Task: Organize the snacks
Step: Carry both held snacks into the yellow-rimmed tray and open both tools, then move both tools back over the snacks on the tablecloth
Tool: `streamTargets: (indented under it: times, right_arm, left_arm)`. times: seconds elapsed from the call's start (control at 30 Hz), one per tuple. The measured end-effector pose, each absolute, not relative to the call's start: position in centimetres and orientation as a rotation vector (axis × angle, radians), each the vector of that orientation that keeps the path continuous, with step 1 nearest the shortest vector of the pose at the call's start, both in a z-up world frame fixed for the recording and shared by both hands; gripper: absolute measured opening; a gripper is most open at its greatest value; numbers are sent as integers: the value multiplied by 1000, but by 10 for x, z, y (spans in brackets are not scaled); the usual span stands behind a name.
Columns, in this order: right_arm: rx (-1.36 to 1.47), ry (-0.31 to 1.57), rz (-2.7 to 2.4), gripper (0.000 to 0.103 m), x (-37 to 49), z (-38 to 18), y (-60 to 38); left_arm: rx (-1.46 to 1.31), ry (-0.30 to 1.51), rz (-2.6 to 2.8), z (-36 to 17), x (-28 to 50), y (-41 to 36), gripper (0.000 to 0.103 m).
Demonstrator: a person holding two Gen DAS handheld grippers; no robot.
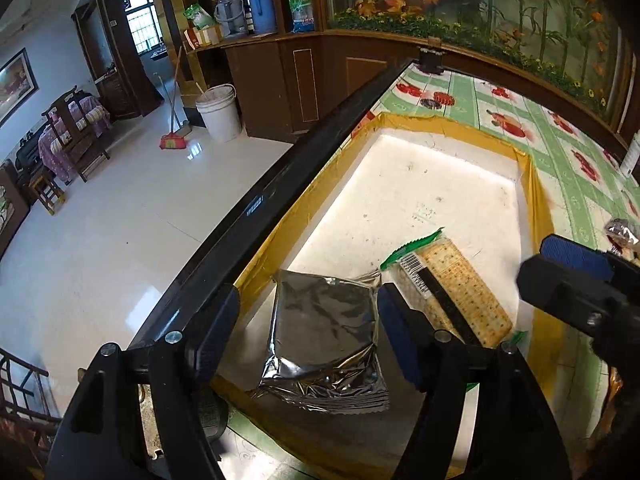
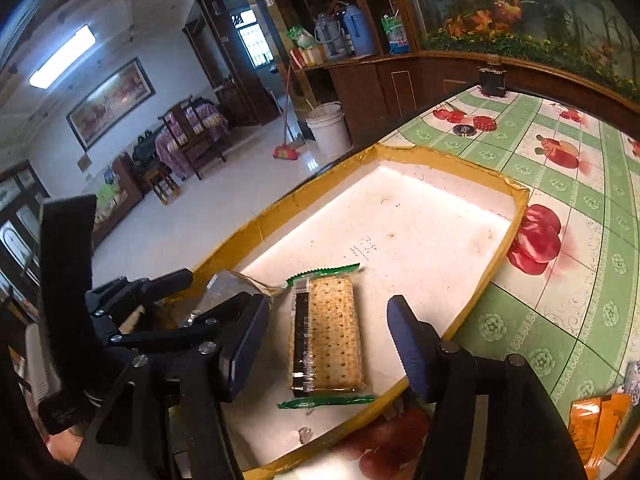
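A white foam tray with a yellow taped rim (image 1: 536, 200) (image 2: 516, 196) lies on the table. In it rests a silver foil packet (image 1: 324, 336), flat between the fingers of my left gripper (image 1: 308, 332), which is open, with a gap at the left pad. Beside it lies a clear cracker pack with green ends (image 1: 452, 284) (image 2: 326, 332). My right gripper (image 2: 326, 340) straddles the cracker pack, open, its pads clear of it on both sides. In the right wrist view the left gripper (image 2: 168, 284) hides most of the foil packet (image 2: 224, 292).
The table has a green tablecloth with fruit prints (image 2: 568, 240) and a black edge (image 1: 280, 184) dropping to the tiled floor. Orange snack packets (image 2: 596, 424) lie near right of the tray, a wrapped snack (image 1: 622, 232) further right. A small dark object (image 1: 431, 60) stands at the far end.
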State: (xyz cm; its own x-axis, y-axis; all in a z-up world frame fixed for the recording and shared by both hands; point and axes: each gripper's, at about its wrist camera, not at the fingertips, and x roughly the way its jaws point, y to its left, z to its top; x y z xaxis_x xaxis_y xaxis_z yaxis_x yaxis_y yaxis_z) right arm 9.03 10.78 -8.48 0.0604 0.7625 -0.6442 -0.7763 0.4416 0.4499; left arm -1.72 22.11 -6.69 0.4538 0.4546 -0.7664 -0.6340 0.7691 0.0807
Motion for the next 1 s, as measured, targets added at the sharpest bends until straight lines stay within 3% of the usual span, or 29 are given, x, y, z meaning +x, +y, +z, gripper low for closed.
streamTargets:
  times: [0.07, 0.27, 0.63, 0.87, 1.0]
  right_arm:
    - [137, 966, 1186, 82, 99, -79, 82]
    - [570, 905, 1126, 91, 117, -68, 0]
    - [718, 580, 928, 96, 95, -30, -129]
    - [792, 747, 762, 99, 102, -49, -215]
    - [648, 760, 653, 99, 88, -53, -250]
  left_arm:
    - [-252, 839, 664, -59, -19, 219, 72]
    - [-313, 763, 566, -38, -26, 189, 72]
    - [-225, 784, 382, -30, -8, 97, 72]
    - [-204, 841, 269, -44, 0, 53, 72]
    - [-209, 892, 193, -55, 7, 29, 72]
